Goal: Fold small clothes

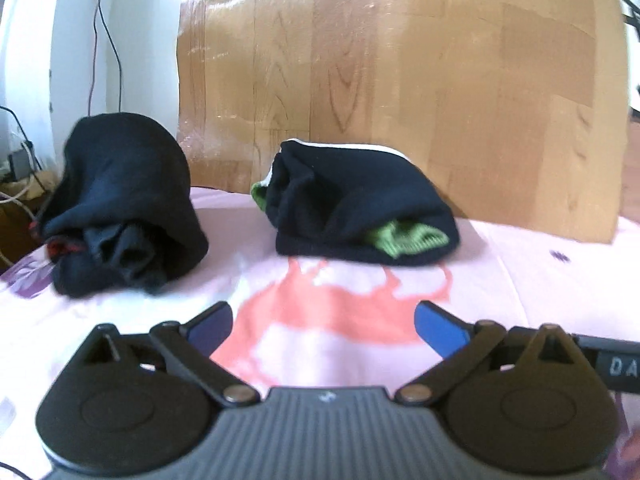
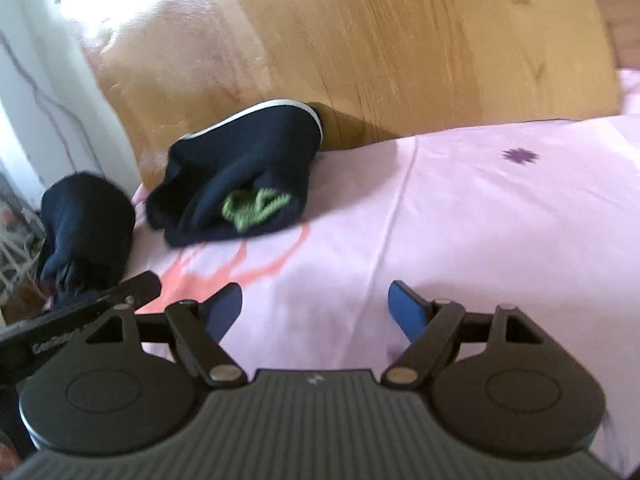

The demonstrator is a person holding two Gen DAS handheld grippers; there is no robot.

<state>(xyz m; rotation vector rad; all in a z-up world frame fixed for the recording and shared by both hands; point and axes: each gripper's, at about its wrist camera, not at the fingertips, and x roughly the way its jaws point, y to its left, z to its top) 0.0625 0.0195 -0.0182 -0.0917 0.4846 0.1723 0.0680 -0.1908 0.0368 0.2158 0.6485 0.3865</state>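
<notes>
The left gripper (image 1: 323, 326) hovered low over the bed, pointed level toward the headboard, with its blue pads spread wide and nothing between them. The right gripper (image 2: 315, 308) sat beside it, tilted a little downward and angled left, its jaws likewise wide apart and empty; in its view the side of the left gripper's body showed at the lower left edge.

The bed was covered by a pink sheet (image 1: 520, 272) printed with a coral figure and small purple marks. A wooden headboard (image 1: 400, 80) rose behind it, and a white wall (image 1: 132, 32) with a dark hanging cable (image 1: 105, 32) stood to the left, with cluttered cords near the floor.

Two folded bundles lay on the sheet ahead of the grippers, well clear of both. On the left, near the bed's edge, sat a dark sock bundle (image 1: 124, 204) with a trace of red at its lower left. To its right, apart from it and close to the headboard, lay a dark garment with green trim (image 1: 360, 204), edged in white along its top.
</notes>
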